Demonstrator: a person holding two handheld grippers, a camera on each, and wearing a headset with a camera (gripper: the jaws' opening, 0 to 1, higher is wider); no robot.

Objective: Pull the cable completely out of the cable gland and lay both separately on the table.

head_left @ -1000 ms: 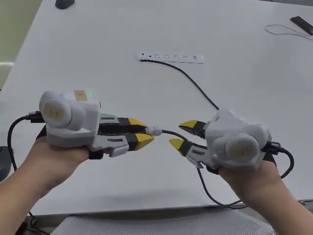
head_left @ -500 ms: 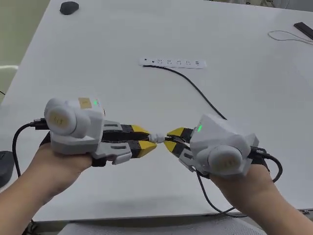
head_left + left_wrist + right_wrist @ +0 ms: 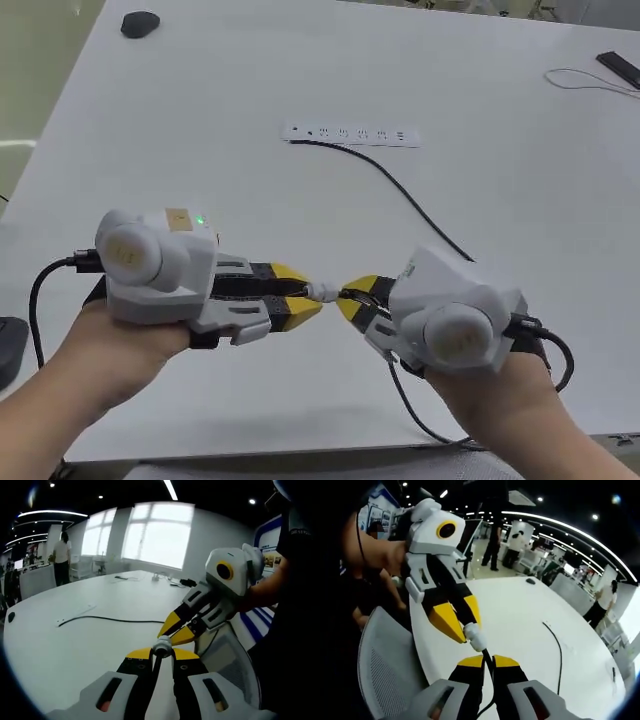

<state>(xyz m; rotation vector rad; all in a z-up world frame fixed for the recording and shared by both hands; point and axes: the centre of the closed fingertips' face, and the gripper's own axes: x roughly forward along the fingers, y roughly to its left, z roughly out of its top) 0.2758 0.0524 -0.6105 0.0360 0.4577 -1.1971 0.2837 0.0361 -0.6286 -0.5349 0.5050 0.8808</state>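
Gland (image 3: 162, 645) in left gripper (image 3: 309, 293), cable (image 3: 488, 660) in right gripper (image 3: 351, 297)

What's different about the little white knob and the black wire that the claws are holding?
The cable gland is white, and the cable is black. The cable gland is short and stubby, while the cable is a thin cord. The left claw pinches the cable gland, and the right claw pinches the cable. Both are held up above the table, and the cable goes into the cable gland.
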